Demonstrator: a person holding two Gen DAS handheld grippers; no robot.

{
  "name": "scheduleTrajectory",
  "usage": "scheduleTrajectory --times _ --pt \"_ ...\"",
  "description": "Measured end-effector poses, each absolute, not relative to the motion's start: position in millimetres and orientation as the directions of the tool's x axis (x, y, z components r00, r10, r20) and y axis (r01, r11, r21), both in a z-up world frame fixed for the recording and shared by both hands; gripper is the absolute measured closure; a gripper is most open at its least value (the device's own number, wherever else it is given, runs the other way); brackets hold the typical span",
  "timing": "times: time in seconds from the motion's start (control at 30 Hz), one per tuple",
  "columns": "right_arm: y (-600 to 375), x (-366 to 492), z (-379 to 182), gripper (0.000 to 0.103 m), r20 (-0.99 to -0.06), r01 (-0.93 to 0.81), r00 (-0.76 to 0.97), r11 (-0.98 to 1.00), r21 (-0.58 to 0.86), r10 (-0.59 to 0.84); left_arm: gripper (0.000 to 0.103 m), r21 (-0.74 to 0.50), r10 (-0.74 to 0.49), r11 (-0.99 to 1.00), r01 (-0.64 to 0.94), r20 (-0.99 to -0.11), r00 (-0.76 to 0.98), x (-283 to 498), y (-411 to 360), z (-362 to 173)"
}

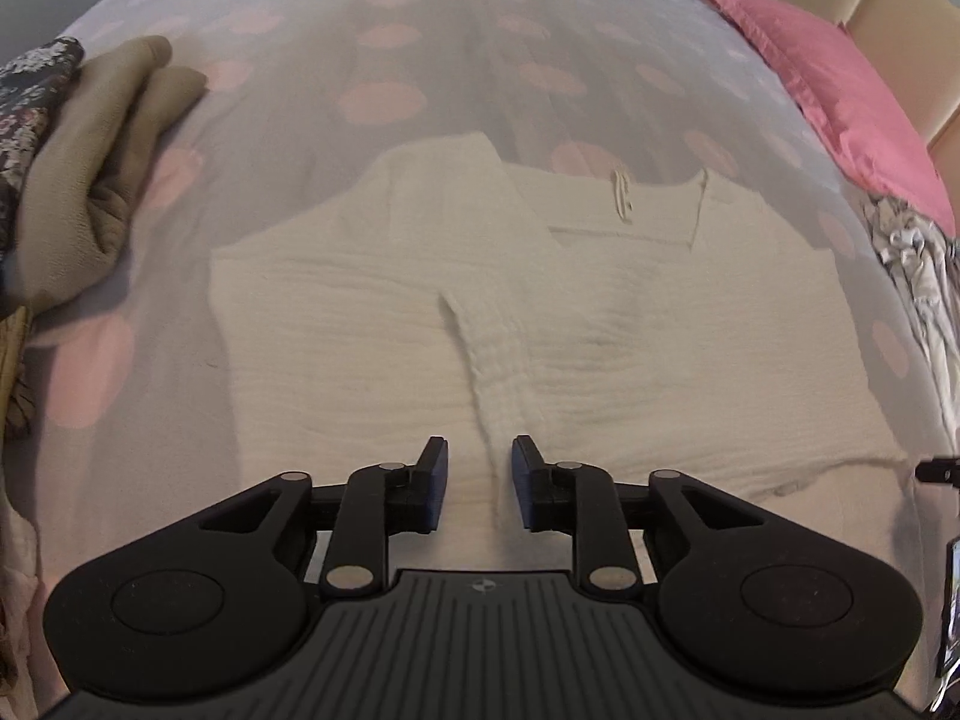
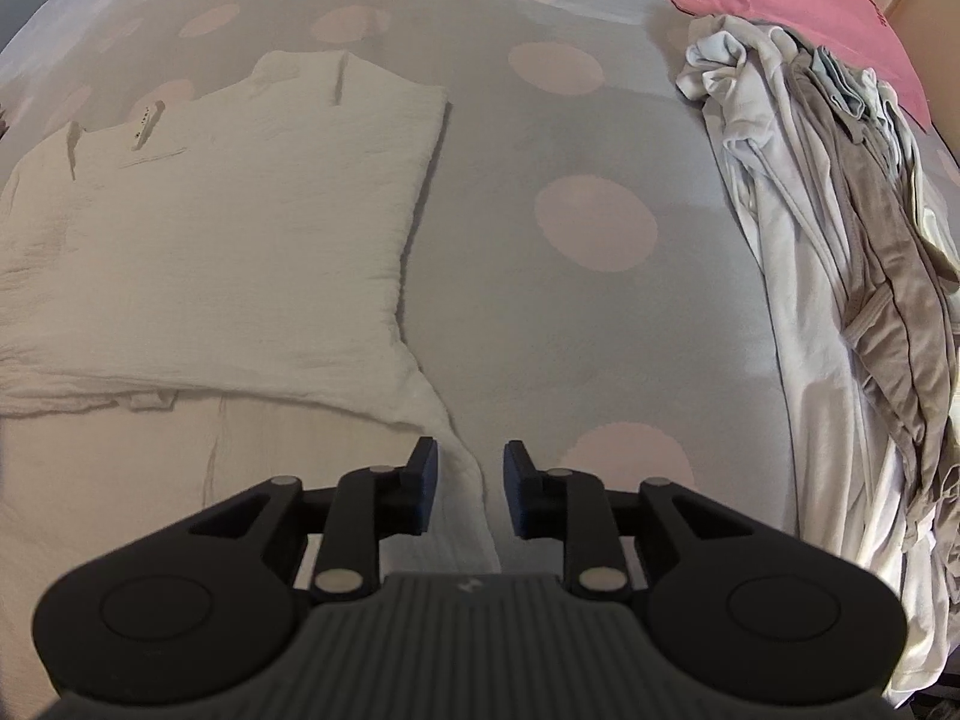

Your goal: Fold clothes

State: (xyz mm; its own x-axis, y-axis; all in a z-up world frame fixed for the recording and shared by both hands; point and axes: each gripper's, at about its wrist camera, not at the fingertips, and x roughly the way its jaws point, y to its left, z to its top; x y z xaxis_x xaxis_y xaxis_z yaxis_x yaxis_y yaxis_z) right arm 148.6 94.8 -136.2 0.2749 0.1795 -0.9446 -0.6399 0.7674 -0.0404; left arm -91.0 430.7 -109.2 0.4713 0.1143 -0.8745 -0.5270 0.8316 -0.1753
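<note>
A cream crinkled shirt (image 1: pixel 540 330) lies flat on the bed, collar toward the far side, with a folded-in sleeve running down its middle. My left gripper (image 1: pixel 479 483) is open just above the shirt's near part, its jaws either side of the sleeve's fold line. The same shirt shows in the right wrist view (image 2: pixel 210 228) at the left. My right gripper (image 2: pixel 470 489) is open over the shirt's near right edge, one jaw above cloth and one above the bedsheet. Neither gripper holds anything.
The bed has a grey sheet with pink dots (image 2: pixel 570 240). A tan garment and a dark floral one (image 1: pixel 90 168) lie at the left. A pile of white and grey clothes (image 2: pixel 840 270) lies at the right. A pink pillow (image 1: pixel 840 78) sits at the far right.
</note>
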Motion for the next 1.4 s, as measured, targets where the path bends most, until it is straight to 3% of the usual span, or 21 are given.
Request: scheduleTrajectory --times 0.13,0.43,0.6,0.67,0.7,0.9,1.0,1.1,1.17,1.4 --pt "89 144 -140 0.076 -0.948 -0.637 0.278 0.769 -0.06 0.156 0.064 -0.247 0.125 0.784 -0.569 -0.836 0.535 -98 446 -101" --pt "87 138 -136 0.063 -0.936 -0.655 0.289 0.755 -0.04 0.2 0.064 -0.309 0.142 0.737 -0.601 -0.798 0.585 -62 451 -111" --pt "84 141 -138 0.058 -0.934 -0.653 0.294 0.756 -0.04 0.205 0.064 -0.235 0.154 0.787 -0.57 -0.82 0.551 -39 441 -129" --pt "83 142 -139 0.047 -0.931 -0.648 0.304 0.76 -0.047 0.202 0.069 -0.176 0.168 0.8 -0.574 -0.852 0.496 -33 439 -139" --pt "82 143 -140 0.047 -0.93 -0.646 0.31 0.761 -0.053 0.198 0.071 -0.134 0.184 0.806 -0.576 -0.869 0.46 -31 438 -144" --pt "82 146 -144 0.042 -0.93 -0.65 0.326 0.754 -0.089 0.171 0.071 -0.007 0.265 0.847 -0.532 -0.861 0.433 -31 424 -137" --pt "80 137 -139 0.033 -0.922 -0.676 0.331 0.733 -0.082 0.201 0.071 0.049 0.302 0.869 -0.493 -0.841 0.449 -41 412 -124" --pt "78 127 -133 0.032 -0.913 -0.701 0.334 0.709 -0.076 0.232 0.069 0.074 0.289 0.897 -0.437 -0.844 0.452 -58 402 -110" --pt "77 120 -129 0.031 -0.907 -0.717 0.336 0.693 -0.073 0.252 0.063 0.049 0.257 0.91 -0.411 -0.846 0.468 -76 398 -101" --pt "76 79 -130 0.028 -0.921 -0.833 0.255 0.551 -0.054 0.294 0.06 -0.022 0.153 0.939 -0.342 -0.867 0.473 -146 384 -81"
